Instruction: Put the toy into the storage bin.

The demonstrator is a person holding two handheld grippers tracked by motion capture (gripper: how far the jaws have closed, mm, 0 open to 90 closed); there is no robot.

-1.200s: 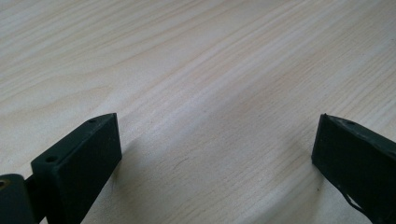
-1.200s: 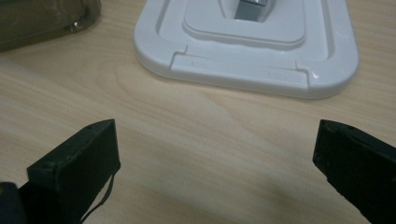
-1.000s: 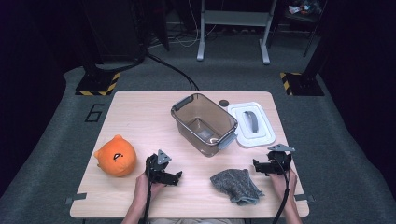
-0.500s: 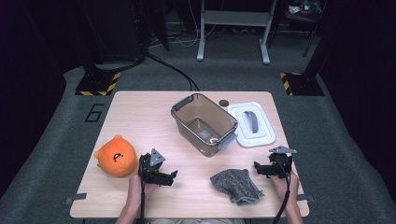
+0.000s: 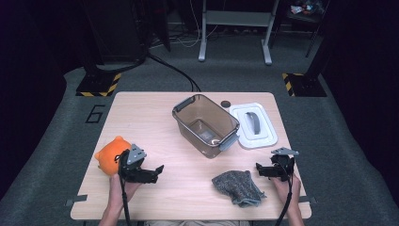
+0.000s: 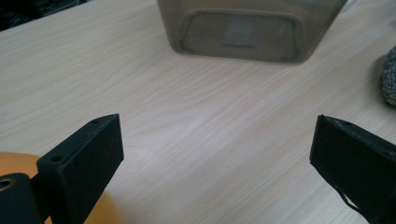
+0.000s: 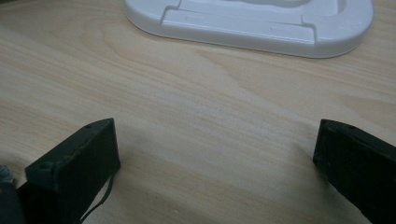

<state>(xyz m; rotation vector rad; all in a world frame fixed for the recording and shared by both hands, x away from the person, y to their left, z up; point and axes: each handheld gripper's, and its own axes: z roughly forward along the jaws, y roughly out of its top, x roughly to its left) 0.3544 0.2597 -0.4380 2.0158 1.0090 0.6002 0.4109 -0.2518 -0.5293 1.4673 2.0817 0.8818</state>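
Observation:
An orange plush toy (image 5: 107, 155) lies at the table's front left. My left gripper (image 5: 157, 170) is just to its right, open, with nothing between the jaws. In the left gripper view the left gripper (image 6: 215, 149) faces the clear brown bin (image 6: 247, 28), with the orange toy (image 6: 16, 161) behind its left jaw. A grey knitted cloth (image 5: 237, 187) lies at the front right. Just right of the cloth, my right gripper (image 5: 259, 170) is open and empty. In the right gripper view the right gripper (image 7: 215, 154) points at the white lid (image 7: 252, 21).
The brown bin (image 5: 204, 125) stands open in the middle of the wooden table (image 5: 155, 117). Its white lid (image 5: 254, 125) lies flat to its right. A small dark disc (image 5: 226, 103) sits behind them. The cloth's edge (image 6: 390, 77) shows in the left gripper view.
My left gripper has shifted left, up against the orange toy. The right gripper has barely moved. Both stay open.

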